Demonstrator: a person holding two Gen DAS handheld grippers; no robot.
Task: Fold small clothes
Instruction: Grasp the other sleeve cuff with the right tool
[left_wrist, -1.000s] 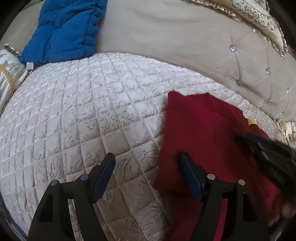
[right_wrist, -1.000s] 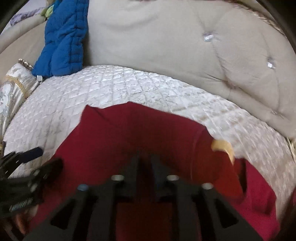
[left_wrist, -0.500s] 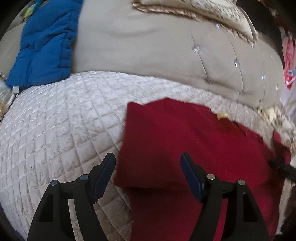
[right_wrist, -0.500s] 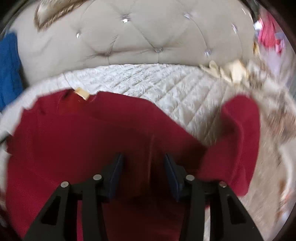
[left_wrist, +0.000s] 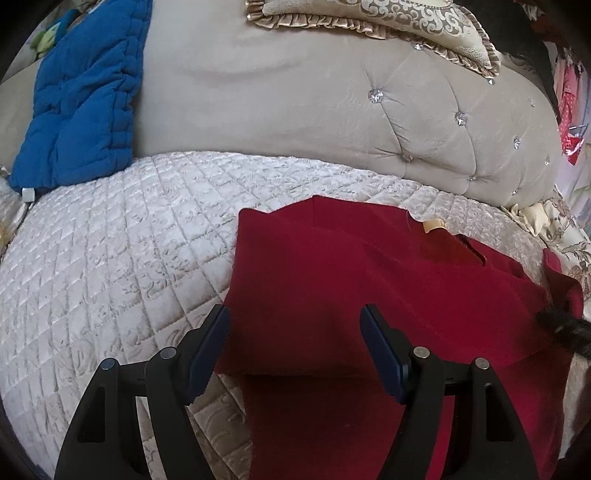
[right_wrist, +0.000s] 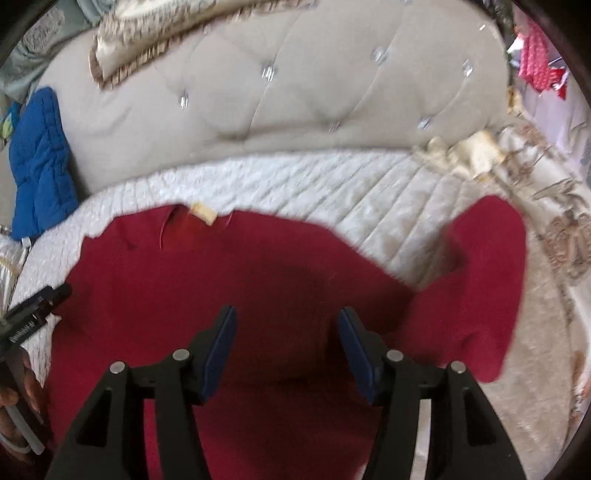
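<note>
A dark red shirt (left_wrist: 369, 280) lies flat on the quilted cream bed cover (left_wrist: 110, 251), its left side folded over the body and a tan neck label (left_wrist: 433, 225) at its far edge. My left gripper (left_wrist: 295, 317) hangs open above the folded left part, nothing between its pads. In the right wrist view the red shirt (right_wrist: 258, 280) fills the middle and one sleeve (right_wrist: 487, 280) stretches out to the right. Above the shirt's body my right gripper (right_wrist: 287, 317) has its jaws opening, holding no cloth. The left gripper (right_wrist: 33, 314) shows at that view's left edge.
A tufted beige headboard (left_wrist: 332, 110) rises behind the bed. A blue quilted garment (left_wrist: 81, 99) leans at the back left. A gold-trimmed pillow (left_wrist: 388, 22) rests on top of the headboard. Patterned bedding (right_wrist: 554, 206) lies to the right.
The right gripper let go of the shirt, opened and swung right toward the spread sleeve. The left gripper shifted so the shirt's folded part now lies under it.
</note>
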